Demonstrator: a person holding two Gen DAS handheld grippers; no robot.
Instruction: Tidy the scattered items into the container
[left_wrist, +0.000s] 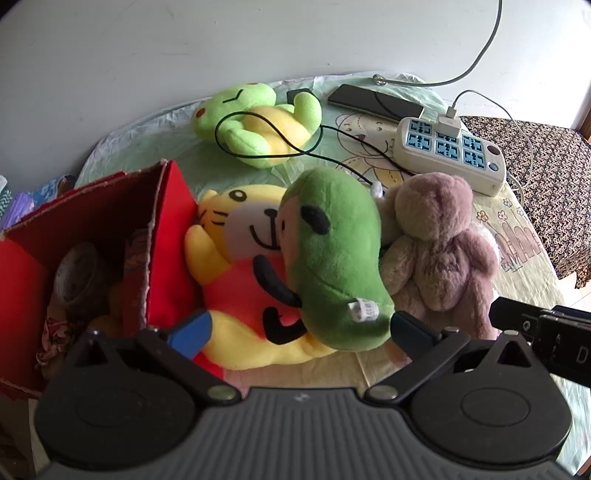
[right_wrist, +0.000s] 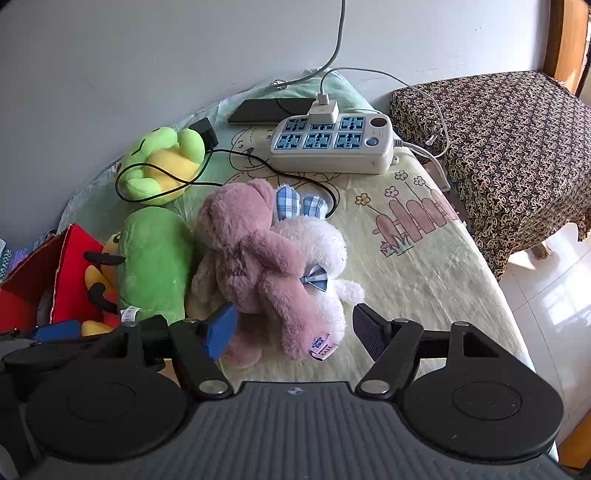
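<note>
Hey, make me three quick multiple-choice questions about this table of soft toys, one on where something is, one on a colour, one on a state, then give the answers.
1. Where is the black cable looped?
A. Over the light green frog plush
B. Inside the red box
C. Around the pink bear

2. What colour are the sockets on the power strip?
A. Red
B. Blue
C. Black

3. How does the right gripper stand?
A. Shut on the white bunny
B. Shut on the power strip
C. Open, with the bear's leg between its fingers

Answers: A, the cable crosses the frog's belly; B, the socket faces are blue; C, neither pad presses on the leg.
</note>
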